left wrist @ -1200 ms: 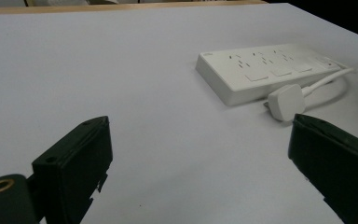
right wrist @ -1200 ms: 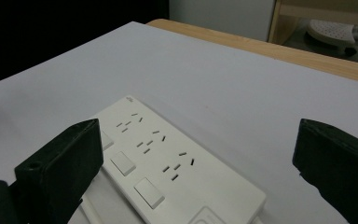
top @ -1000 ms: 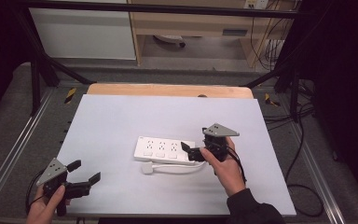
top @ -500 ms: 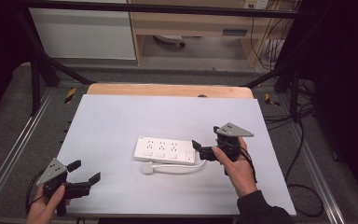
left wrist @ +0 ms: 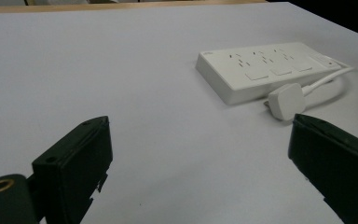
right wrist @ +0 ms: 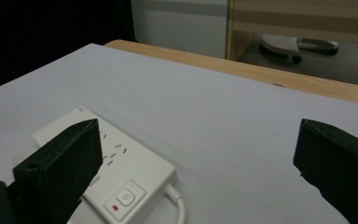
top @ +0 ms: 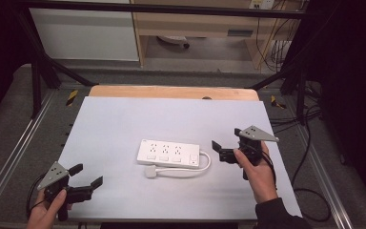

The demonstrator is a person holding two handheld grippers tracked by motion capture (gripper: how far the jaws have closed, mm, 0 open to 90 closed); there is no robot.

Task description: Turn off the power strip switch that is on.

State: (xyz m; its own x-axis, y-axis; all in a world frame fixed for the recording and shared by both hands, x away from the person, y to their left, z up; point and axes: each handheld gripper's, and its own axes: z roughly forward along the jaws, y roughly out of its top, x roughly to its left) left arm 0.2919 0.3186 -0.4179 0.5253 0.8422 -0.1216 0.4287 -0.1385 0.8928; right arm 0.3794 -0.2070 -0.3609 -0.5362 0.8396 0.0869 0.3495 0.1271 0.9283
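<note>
The power strip [top: 168, 153] looks rigid and light, best pinched across its long edges; both hand-held grippers gape wide, empty

The desk [top: 124, 119] has a pale grey-white top with a strip of bare wood [top: 171, 91] along its far edge. A white power strip [top: 167, 153] lies flat on it, between the two pairs of jaws and nearer the right pair. Its white cable [top: 205, 164] loops from the end by the right jaws back to a white plug [top: 151, 171], which rests on the desk just beside the strip, on the side toward the left jaws.
</note>
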